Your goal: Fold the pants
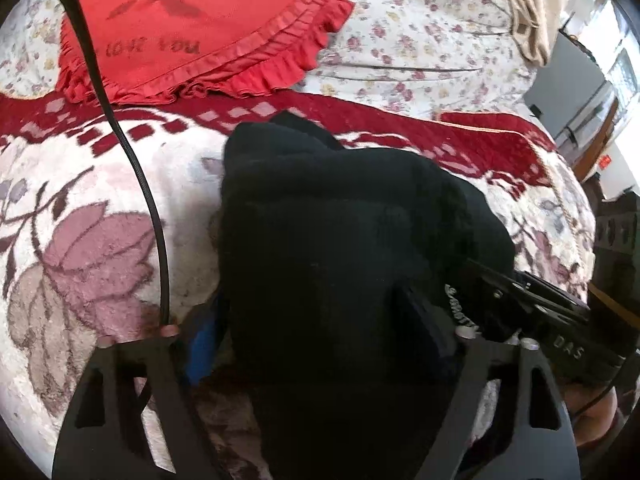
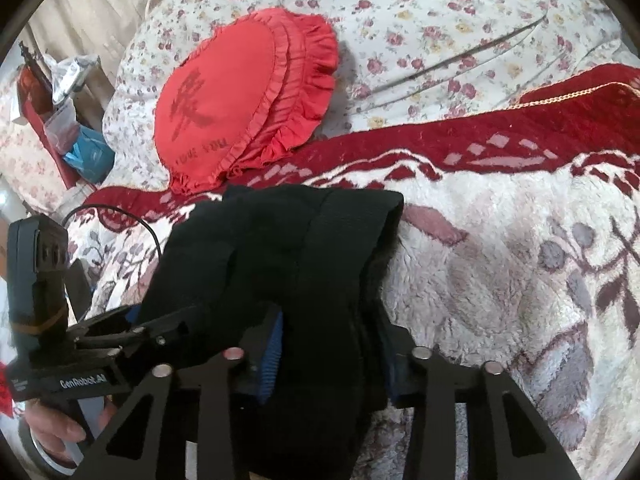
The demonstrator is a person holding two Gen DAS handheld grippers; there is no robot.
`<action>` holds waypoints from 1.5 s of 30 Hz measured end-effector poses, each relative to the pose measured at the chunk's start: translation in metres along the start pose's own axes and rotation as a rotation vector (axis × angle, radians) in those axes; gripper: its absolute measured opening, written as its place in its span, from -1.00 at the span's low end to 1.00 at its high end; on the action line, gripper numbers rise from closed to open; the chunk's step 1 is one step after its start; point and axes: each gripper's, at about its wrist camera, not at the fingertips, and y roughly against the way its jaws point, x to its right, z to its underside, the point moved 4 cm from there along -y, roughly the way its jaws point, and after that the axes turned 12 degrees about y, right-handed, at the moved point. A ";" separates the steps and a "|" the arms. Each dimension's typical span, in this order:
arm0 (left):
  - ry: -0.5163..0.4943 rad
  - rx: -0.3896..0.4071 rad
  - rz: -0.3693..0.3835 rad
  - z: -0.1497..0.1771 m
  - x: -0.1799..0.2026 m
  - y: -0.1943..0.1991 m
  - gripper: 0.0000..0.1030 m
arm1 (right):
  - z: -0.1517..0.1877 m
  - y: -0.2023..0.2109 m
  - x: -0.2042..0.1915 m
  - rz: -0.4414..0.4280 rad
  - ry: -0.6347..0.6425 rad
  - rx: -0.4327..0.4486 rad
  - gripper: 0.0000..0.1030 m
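Your black pants (image 2: 280, 264) lie bunched on the fleece blanket (image 2: 500, 280) of the bed, below the red cushion (image 2: 240, 96). Your right gripper (image 2: 332, 344) pinches their near fold, ready to lift it over; your left gripper (image 1: 316, 332) straddles the cloth, fingers spread wide, not clamping.
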 end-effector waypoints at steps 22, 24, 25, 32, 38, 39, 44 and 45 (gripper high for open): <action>0.073 0.124 -0.005 -0.068 -0.073 0.063 -0.35 | -0.092 -0.011 -0.093 -0.168 0.147 0.074 -0.73; 0.091 0.056 -0.003 -0.065 -0.088 0.053 -0.35 | -0.074 -0.028 -0.094 -0.150 0.151 -0.031 -0.67; 0.091 0.032 -0.015 -0.062 -0.094 0.047 -0.34 | -0.065 -0.035 -0.092 -0.121 0.160 -0.071 -0.61; 0.067 0.069 -0.058 -0.054 -0.097 0.046 0.05 | -0.033 -0.055 -0.057 -0.157 -0.010 -0.113 0.11; 0.050 0.078 -0.066 -0.050 -0.088 0.042 0.00 | -0.047 -0.076 -0.085 -0.224 0.068 -0.058 -0.56; 0.028 0.087 -0.074 -0.051 -0.084 0.045 -0.02 | -0.052 -0.072 -0.090 -0.213 0.089 -0.044 -0.59; 0.005 0.153 -0.047 -0.077 -0.075 0.062 -0.06 | -0.095 -0.050 -0.097 -0.189 0.145 0.071 -0.60; 0.009 0.166 -0.043 -0.083 -0.075 0.063 -0.06 | -0.101 -0.050 -0.095 -0.182 0.144 0.079 -0.60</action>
